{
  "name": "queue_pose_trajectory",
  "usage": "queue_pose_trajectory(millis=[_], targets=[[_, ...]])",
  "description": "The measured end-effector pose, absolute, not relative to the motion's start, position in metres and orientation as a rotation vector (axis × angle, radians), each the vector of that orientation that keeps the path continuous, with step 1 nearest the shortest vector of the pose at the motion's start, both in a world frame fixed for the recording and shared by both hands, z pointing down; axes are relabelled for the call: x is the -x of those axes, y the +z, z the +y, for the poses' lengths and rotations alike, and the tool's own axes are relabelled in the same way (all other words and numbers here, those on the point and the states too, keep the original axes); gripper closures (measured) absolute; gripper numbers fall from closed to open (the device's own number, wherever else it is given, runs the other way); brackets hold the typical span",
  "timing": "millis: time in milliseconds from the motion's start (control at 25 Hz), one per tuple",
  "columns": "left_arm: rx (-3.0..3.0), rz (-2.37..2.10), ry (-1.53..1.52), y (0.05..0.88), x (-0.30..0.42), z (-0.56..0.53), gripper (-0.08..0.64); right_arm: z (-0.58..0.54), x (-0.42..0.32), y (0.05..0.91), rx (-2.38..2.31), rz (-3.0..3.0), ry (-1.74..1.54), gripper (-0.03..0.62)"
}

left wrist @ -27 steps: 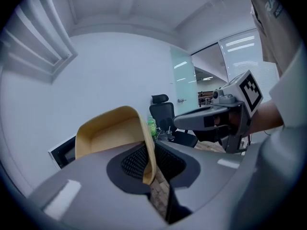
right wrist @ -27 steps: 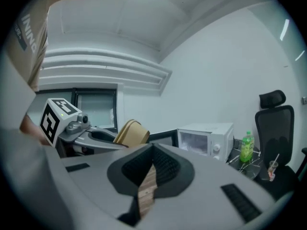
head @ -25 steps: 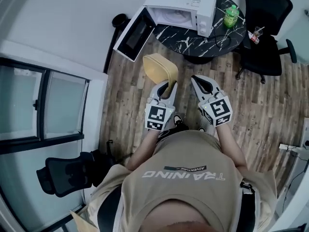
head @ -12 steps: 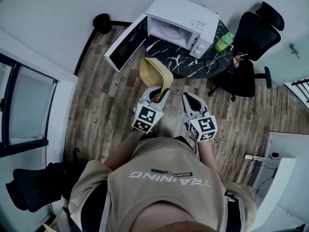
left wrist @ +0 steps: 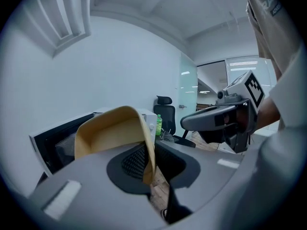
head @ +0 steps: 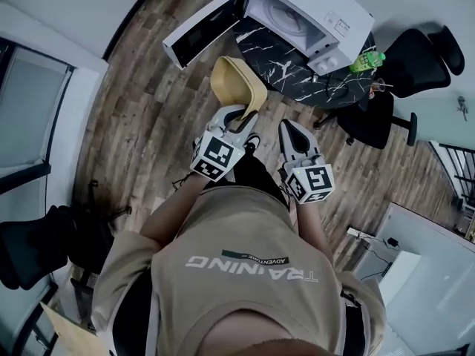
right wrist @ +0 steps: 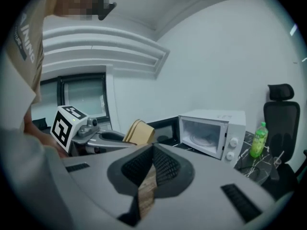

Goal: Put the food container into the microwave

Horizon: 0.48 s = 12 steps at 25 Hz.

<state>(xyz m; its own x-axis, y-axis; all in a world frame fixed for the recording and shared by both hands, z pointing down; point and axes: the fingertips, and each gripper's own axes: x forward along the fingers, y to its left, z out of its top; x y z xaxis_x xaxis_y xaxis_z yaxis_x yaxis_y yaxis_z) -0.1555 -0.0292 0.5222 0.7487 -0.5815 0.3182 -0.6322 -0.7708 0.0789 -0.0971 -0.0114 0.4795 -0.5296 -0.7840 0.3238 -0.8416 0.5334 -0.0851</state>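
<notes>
- Head view: the person stands a little way off from the round marble table (head: 286,65), where the microwave (head: 312,10) sits with its door (head: 199,30) swung wide open. The left gripper (head: 247,119) holds the tan food container (head: 236,86) out in front, tilted on its side and well short of the oven. The step in hand looks like the carry. The right gripper (head: 288,127) is just beside it.
- Left gripper view: the jaws are pinched on the container's rim, wall between the pads – a thin edge hold, with the hollow of the container facing the camera.
- Right gripper view: the jaws are together at the tips, with only a sliver of floor showing behind them, and they grip nothing. The oven cavity lies ahead, open and empty.
- Next, probably: close in on the table, level the container, then pass it through the opening onto the turntable – the rim grip could let it swing.
</notes>
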Motion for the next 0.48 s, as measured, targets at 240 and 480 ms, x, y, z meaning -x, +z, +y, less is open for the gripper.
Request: queue_pose_trajectory(millis=[240, 480], targets=[[-2.727, -1.063, 0.453, 0.518, 0.154, -0.054, 0.511, -0.051, 0.102, 0.485, -1.253, -2.625, 0.367, 0.581], [-2.782, -1.025, 0.543, 0.509, 0.103, -0.081, 0.512, -0.115, 0.069, 0.478, -1.254, -2.675, 0.282, 0.581]])
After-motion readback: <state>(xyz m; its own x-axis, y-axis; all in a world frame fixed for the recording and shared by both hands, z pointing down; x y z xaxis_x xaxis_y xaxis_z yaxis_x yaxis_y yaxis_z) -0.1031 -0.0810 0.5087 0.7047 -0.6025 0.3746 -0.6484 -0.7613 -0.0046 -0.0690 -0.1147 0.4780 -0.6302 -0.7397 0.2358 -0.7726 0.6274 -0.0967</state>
